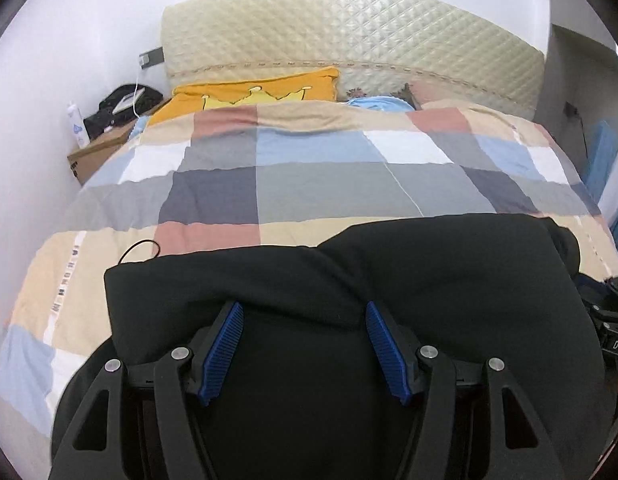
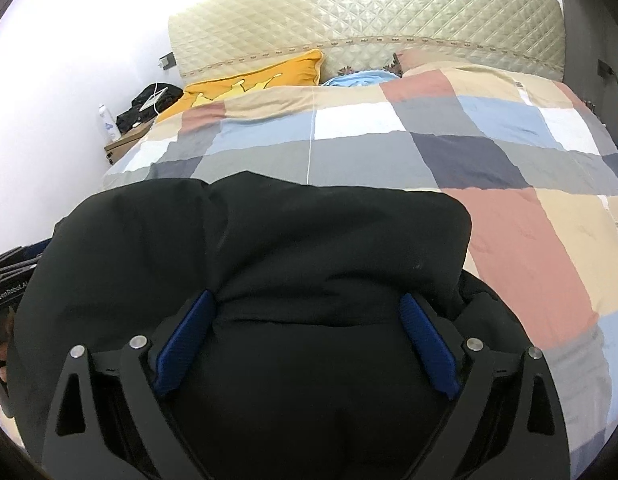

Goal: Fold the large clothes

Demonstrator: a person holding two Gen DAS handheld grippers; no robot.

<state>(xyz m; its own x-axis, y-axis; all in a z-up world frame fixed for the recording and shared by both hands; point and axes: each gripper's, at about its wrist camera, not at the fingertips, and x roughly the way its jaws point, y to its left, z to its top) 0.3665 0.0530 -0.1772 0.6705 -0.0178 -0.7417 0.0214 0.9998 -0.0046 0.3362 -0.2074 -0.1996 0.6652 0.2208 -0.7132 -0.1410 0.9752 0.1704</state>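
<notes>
A large black garment [image 1: 389, 272] lies folded over on the checked quilt at the near end of the bed; it also fills the lower right wrist view [image 2: 269, 240]. My left gripper [image 1: 305, 312] is open, its blue pads [image 1: 225, 344] spread just above the near left part of the garment. My right gripper [image 2: 309, 304] is open, its blue pads [image 2: 425, 344] spread above the near right part. Neither holds any cloth. The right gripper's body shows at the left wrist view's right edge [image 1: 613, 320].
A checked quilt [image 1: 309, 168] covers the bed. An orange pillow [image 1: 261, 92] and a quilted cream headboard [image 1: 349, 32] are at the far end. A bedside box [image 1: 101, 148] with a bottle and dark items stands at the far left. A black cord loop [image 1: 141, 250] lies on the quilt.
</notes>
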